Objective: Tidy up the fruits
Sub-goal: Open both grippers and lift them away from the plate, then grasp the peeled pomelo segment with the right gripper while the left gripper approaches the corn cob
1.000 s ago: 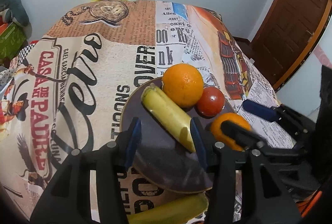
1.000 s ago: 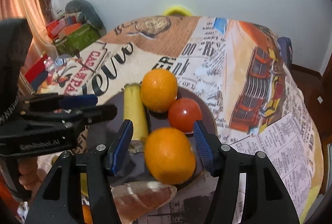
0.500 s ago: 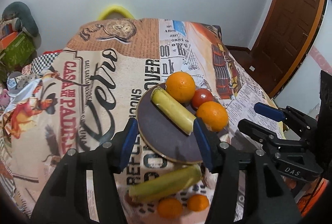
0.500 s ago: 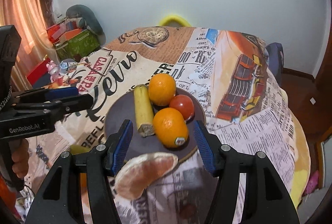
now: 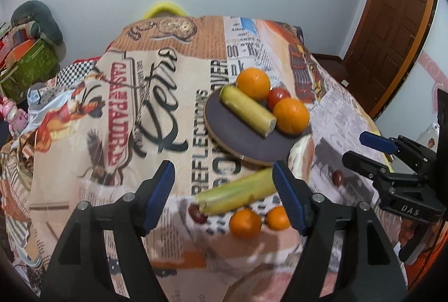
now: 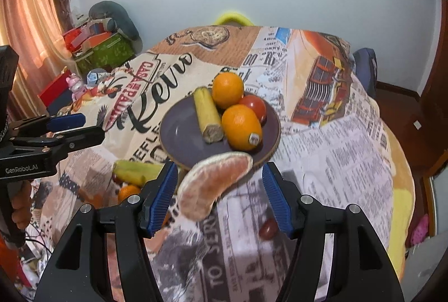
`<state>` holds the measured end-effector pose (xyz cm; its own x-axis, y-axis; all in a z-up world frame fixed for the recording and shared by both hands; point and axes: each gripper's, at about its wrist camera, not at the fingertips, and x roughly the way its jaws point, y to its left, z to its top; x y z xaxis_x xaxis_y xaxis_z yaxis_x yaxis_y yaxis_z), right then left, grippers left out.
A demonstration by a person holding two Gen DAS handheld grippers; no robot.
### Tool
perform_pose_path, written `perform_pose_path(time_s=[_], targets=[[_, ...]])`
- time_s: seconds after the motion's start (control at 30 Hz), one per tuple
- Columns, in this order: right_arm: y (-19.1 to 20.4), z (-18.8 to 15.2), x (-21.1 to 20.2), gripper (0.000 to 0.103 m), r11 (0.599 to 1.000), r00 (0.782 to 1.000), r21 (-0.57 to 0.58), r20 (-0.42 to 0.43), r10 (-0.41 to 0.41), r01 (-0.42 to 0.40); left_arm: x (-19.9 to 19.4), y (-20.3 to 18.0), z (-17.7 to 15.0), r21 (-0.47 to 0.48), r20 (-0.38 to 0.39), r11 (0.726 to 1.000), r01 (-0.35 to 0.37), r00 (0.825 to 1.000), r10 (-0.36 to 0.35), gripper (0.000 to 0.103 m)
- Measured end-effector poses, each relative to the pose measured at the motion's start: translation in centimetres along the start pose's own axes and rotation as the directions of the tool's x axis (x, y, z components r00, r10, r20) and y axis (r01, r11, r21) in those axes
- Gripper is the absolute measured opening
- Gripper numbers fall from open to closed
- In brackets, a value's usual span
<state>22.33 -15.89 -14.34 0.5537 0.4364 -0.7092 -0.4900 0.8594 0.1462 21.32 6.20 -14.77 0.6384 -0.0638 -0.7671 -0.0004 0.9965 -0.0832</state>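
Observation:
A dark round plate point(image 5: 238, 134) point(image 6: 179, 131) holds a cut banana point(image 5: 247, 113), two oranges point(image 5: 291, 115) point(image 5: 253, 83) and a tomato point(image 5: 277, 96). In front of the plate on the cloth lie a second banana point(image 5: 238, 194), two small oranges point(image 5: 245, 223) point(image 5: 277, 216) and a peeled pomelo segment point(image 6: 214, 184). My left gripper point(image 5: 224, 198) is open and empty, above the loose fruit. My right gripper point(image 6: 219, 197) is open and empty; the pomelo segment lies between its fingers in view, on the cloth below.
The table wears a printed newspaper-style cloth point(image 5: 117, 106). Small dark red fruits point(image 6: 268, 229) point(image 5: 337, 178) point(image 5: 197, 213) lie on it near the front. A yellow chair back point(image 6: 232, 17) stands behind the table. Boxes and toys point(image 6: 100, 47) sit at the left, a wooden door point(image 5: 392, 21) at the right.
Both grippers have pulled back and up from the plate. The right gripper has let go of the orange, which now sits on the plate. More loose fruit in front has come into view.

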Motion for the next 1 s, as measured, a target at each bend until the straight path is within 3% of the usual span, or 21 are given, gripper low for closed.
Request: perform_pose_path(time_s=[0.13,0.53,0.87,1.0], targets=[[0.4,-1.0,0.7,0.071,1.000,1.000,0.015,-0.023,-0.005,0.005,0.3,0.7,-1.4,0.000,-0.028,1.000,-0.006,1.000,0.006,0.074],[1.1,-2.0,5.9,0.071,0.999,0.992,0.033,-0.127,0.008,-0.004,3.9,2.4,-3.7,-0.003,-0.124,1.000,-0.003,0.992,0.002,0.074],[-0.4,-2.2,7.7,0.070,0.983,0.984,0.161,-0.139,0.111,-0.088,5.8,1.8,-3.1,0.048,-0.128,0.999,0.008,0.992,-0.002,0.074],[-0.2,-2.3,7.5,0.056,0.981,0.980,0.153,-0.136,0.143,-0.122,6.4,0.7,-2.8,0.087,-0.133,0.996,0.022,0.991,-0.010,0.074]])
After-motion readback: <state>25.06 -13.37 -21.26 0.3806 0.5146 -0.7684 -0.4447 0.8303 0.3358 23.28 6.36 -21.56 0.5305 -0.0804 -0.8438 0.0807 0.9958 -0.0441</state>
